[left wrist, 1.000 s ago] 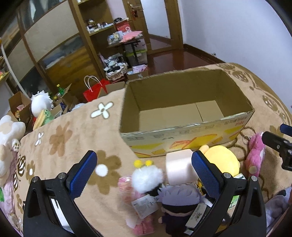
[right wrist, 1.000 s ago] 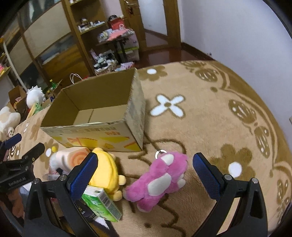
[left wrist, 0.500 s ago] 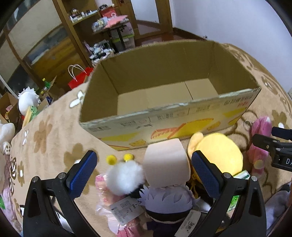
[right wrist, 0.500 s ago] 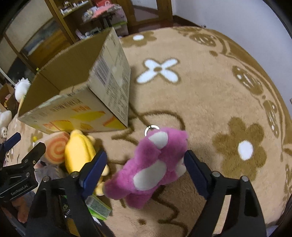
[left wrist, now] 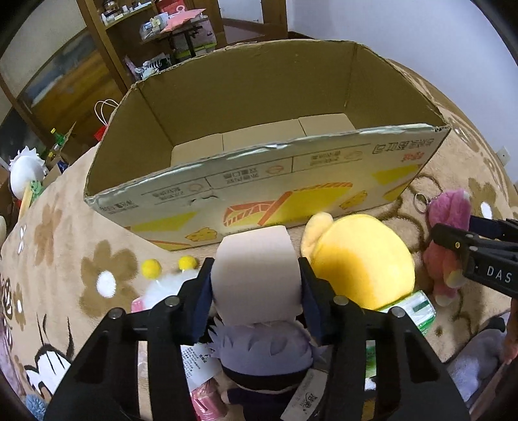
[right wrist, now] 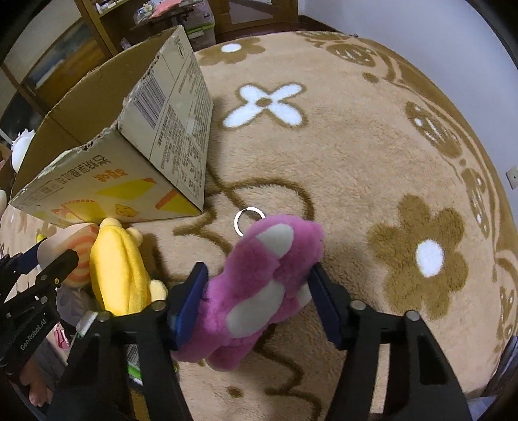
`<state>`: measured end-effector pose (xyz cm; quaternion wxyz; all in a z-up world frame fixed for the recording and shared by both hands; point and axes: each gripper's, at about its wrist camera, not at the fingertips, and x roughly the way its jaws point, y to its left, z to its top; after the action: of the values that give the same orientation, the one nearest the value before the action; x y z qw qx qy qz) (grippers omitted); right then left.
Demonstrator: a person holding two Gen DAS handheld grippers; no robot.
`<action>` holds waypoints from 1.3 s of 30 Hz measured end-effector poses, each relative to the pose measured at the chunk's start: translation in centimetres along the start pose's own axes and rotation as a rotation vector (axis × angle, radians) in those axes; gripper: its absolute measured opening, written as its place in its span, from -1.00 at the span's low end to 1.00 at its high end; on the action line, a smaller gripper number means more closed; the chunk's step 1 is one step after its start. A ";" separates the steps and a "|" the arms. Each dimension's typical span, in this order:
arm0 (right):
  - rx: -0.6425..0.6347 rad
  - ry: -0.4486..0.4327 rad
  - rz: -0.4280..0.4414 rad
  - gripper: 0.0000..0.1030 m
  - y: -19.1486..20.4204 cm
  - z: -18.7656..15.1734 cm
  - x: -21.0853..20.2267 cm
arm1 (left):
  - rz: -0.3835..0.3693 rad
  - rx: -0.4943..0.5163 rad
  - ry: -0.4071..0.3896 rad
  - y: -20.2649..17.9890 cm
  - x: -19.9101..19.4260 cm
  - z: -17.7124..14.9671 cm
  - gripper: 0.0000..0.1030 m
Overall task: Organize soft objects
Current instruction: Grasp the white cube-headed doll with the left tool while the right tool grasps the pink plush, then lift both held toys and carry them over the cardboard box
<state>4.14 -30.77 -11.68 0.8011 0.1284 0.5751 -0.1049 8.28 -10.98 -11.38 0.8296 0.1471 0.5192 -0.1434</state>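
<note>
My left gripper [left wrist: 255, 285] is shut on a pale pink roll-cake plush [left wrist: 255, 272], just in front of the open cardboard box [left wrist: 259, 181]. My right gripper [right wrist: 259, 291] is shut on a pink plush bear [right wrist: 262, 291] with a key ring [right wrist: 249, 221], on the carpet right of the box [right wrist: 129, 155]. A yellow plush [left wrist: 359, 259] lies between the two toys and shows in the right wrist view [right wrist: 116, 275]. A purple-haired doll [left wrist: 262, 353] lies under the left gripper. The box looks empty inside.
A white fluffy toy with yellow antennae [left wrist: 162, 285] and a green packet [left wrist: 411, 307] lie on the brown flowered carpet [right wrist: 388, 162]. Shelves and cluttered furniture [left wrist: 168, 29] stand behind the box. More toys [left wrist: 26, 171] sit at the far left.
Both grippers moved forward and down and closed: the left on the pink roll-cake plush, the right on the pink bear. The box now looms closer.
</note>
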 end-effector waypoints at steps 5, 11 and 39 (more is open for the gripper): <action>0.006 -0.020 0.016 0.12 -0.3 -0.1 -0.5 | 0.000 -0.010 -0.008 0.3 -0.3 -0.1 -0.18; -0.004 -0.068 0.070 -0.16 0.0 0.2 -1.4 | 0.015 0.000 -0.027 0.4 -0.9 -0.5 -0.21; -0.211 -0.567 0.179 -0.37 5.7 -3.4 -15.1 | 0.147 -0.029 -0.359 2.8 -12.3 -2.5 -0.28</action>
<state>-1.88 -23.99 2.13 0.9445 0.0606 0.3228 -0.0053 2.10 -6.39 -1.03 0.9191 0.1447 0.3529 -0.0988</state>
